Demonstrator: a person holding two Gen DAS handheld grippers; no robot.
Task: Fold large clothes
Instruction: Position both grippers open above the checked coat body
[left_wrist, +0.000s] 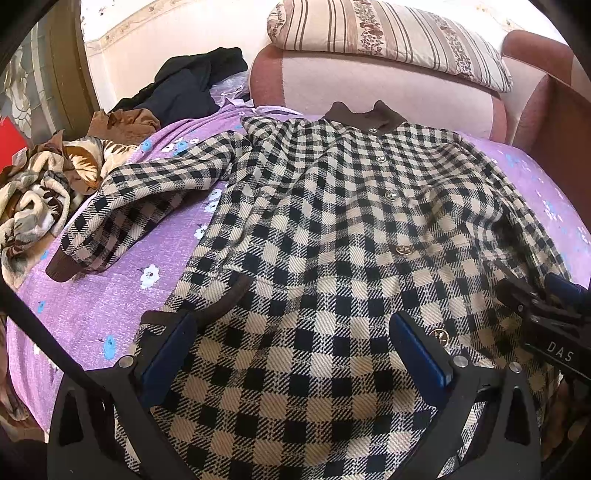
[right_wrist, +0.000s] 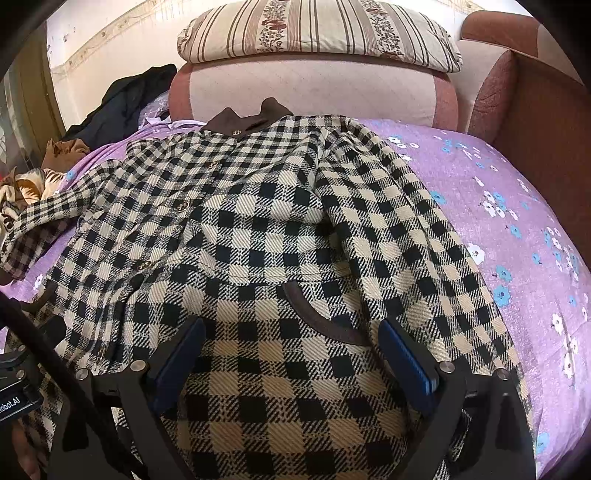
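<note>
A checked coat (left_wrist: 332, 221) lay buttoned on the purple bedsheet (left_wrist: 96, 302); the left gripper (left_wrist: 291, 350) and right gripper (right_wrist: 291, 350) hovered above, fingers spread.

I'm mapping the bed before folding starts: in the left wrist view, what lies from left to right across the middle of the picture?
Crumpled floral blanket → checked jacket's outstretched sleeve → strip of purple bedsheet → jacket body with its gold buttons → purple bedsheet again at the right edge.
</note>
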